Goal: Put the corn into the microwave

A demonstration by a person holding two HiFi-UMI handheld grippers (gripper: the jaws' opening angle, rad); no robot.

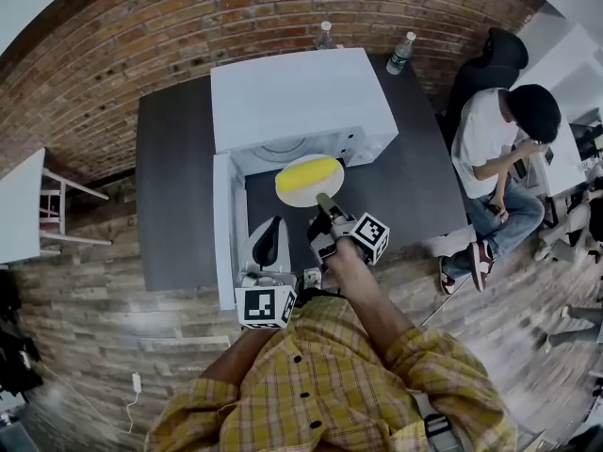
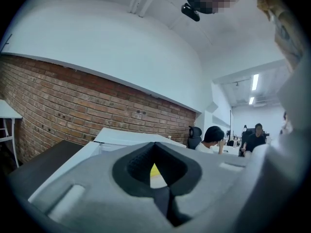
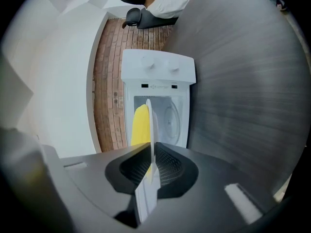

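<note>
A yellow corn cob (image 1: 306,170) lies on a white plate (image 1: 311,194) just in front of the cavity of the white microwave (image 1: 301,97), whose door (image 1: 223,229) stands swung open to the left. My right gripper (image 1: 323,199) is shut on the plate's near rim. In the right gripper view the plate (image 3: 151,130) stands edge-on between the jaws, with the corn (image 3: 140,127) to its left and the microwave (image 3: 158,72) ahead. My left gripper (image 1: 273,222) hovers beside the open door, jaws together and empty. In its own view a sliver of corn (image 2: 154,170) shows through them.
The microwave stands on a dark table (image 1: 174,186) against a brick wall. Two bottles (image 1: 400,53) (image 1: 325,34) stand behind it. A person (image 1: 499,139) sits on a chair at the right. At the far left is a white table (image 1: 19,205).
</note>
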